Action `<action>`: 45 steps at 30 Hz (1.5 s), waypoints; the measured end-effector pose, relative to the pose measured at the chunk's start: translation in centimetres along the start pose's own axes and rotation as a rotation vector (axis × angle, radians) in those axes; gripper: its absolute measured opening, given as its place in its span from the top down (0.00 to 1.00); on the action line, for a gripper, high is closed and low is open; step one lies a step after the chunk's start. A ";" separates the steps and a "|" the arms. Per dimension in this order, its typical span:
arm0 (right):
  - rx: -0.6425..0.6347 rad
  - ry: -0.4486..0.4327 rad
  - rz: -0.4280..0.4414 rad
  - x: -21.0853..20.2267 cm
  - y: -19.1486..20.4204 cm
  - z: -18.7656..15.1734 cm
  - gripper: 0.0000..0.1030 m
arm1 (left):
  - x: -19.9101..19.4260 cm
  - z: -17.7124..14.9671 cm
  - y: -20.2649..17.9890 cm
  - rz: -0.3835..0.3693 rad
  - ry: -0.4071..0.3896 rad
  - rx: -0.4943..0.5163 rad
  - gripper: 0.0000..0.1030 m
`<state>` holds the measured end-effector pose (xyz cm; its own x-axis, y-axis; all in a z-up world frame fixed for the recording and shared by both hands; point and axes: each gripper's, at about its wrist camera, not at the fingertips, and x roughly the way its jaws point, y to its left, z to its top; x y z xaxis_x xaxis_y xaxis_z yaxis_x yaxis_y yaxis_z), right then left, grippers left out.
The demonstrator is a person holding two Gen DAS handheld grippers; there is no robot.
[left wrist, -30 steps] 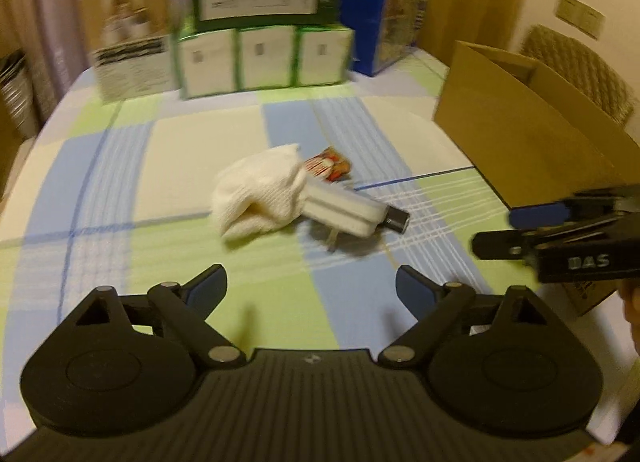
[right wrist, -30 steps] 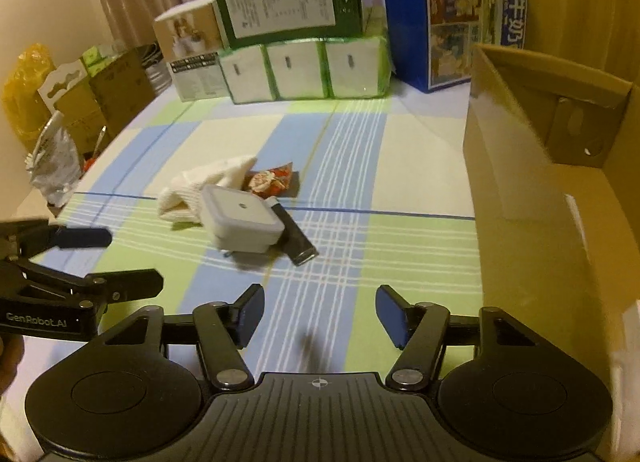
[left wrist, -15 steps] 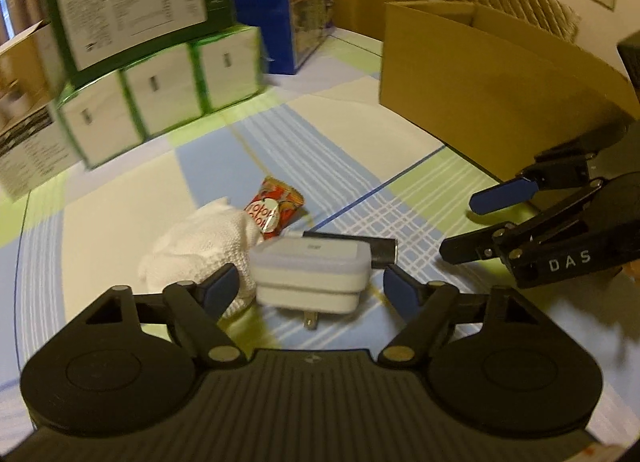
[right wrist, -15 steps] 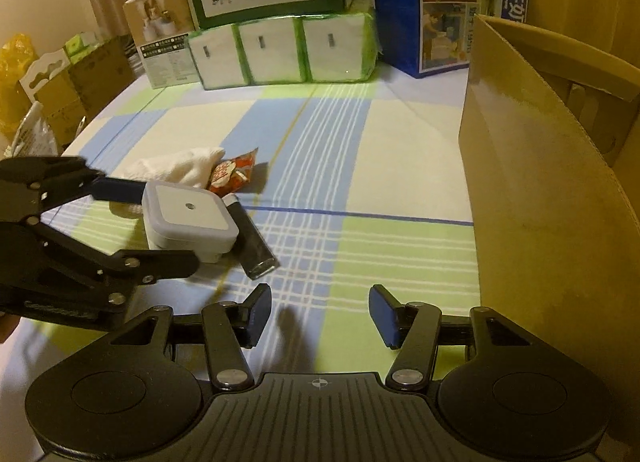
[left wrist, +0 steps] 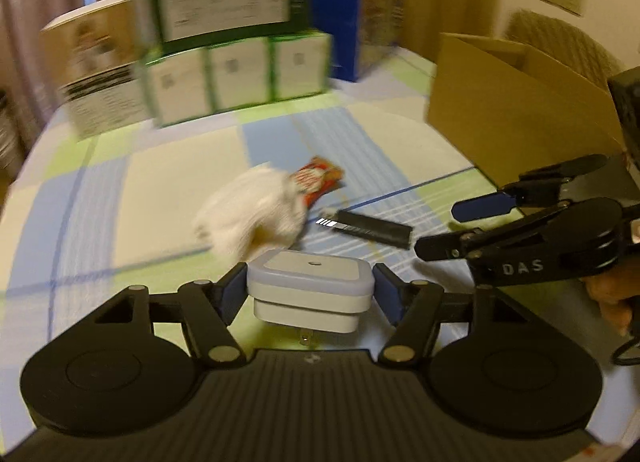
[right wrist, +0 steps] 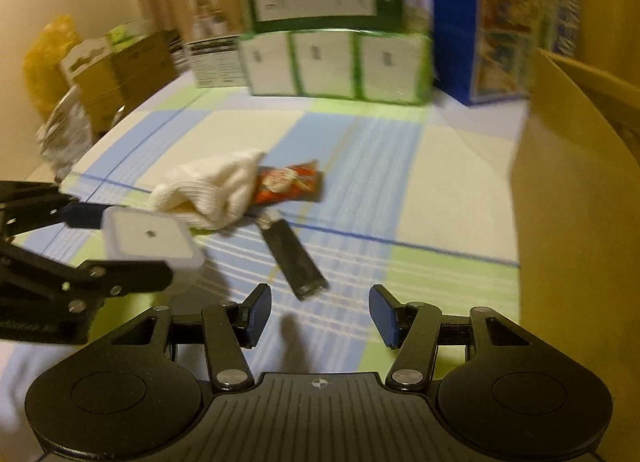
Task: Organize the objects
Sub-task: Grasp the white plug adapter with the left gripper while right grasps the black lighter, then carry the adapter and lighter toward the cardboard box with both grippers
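Observation:
My left gripper [left wrist: 310,292] is shut on a white square plug adapter [left wrist: 310,288], lifted off the checked tablecloth; its prong points down. The right wrist view shows the same adapter [right wrist: 150,240] between the left gripper's fingers at the left. A black stick-shaped device [left wrist: 374,228] [right wrist: 294,260] lies on the cloth. Beyond it lie a white cloth glove [left wrist: 252,216] [right wrist: 212,188] and a red snack packet [left wrist: 318,180] [right wrist: 288,182]. My right gripper [right wrist: 320,316] [left wrist: 448,228] stands open with nothing between its fingers, just short of the black device.
An open brown cardboard box [left wrist: 516,102] [right wrist: 576,190] stands at the right. Green-and-white cartons [left wrist: 240,74], a blue box [left wrist: 344,14] and a tan box [left wrist: 96,70] line the far edge. Bags and boxes [right wrist: 80,74] sit beyond the table's left side.
The left gripper moved in on the plug adapter, shut on it and lifted it off the table. The black device now lies uncovered. The right gripper stayed open and shifted slightly.

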<state>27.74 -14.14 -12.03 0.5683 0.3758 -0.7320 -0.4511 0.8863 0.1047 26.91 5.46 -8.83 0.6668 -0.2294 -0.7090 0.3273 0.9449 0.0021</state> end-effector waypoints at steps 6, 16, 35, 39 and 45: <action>-0.089 -0.005 -0.009 2.3 1.1 0.7 0.50 | -0.8 -1.8 0.8 0.110 -0.027 -0.137 0.40; -0.121 0.015 -0.016 4.1 1.7 0.8 0.81 | -0.4 -2.3 1.2 0.075 -0.045 -0.137 0.35; -0.072 0.037 -0.059 0.9 2.8 -2.3 0.80 | 0.5 -2.4 0.9 0.097 -0.040 -0.072 0.34; -0.071 0.043 -0.060 1.0 2.7 -2.2 0.80 | 0.7 -2.4 0.6 0.096 -0.034 -0.059 0.35; -0.071 0.062 -0.068 0.9 3.2 -2.1 0.81 | 0.8 -2.5 0.4 0.113 -0.030 -0.034 0.41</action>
<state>25.39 -11.50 -13.77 0.5562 0.2963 -0.7764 -0.4619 0.8869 0.0076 25.95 6.25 -11.15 0.7181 -0.1268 -0.6843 0.2258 0.9725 0.0567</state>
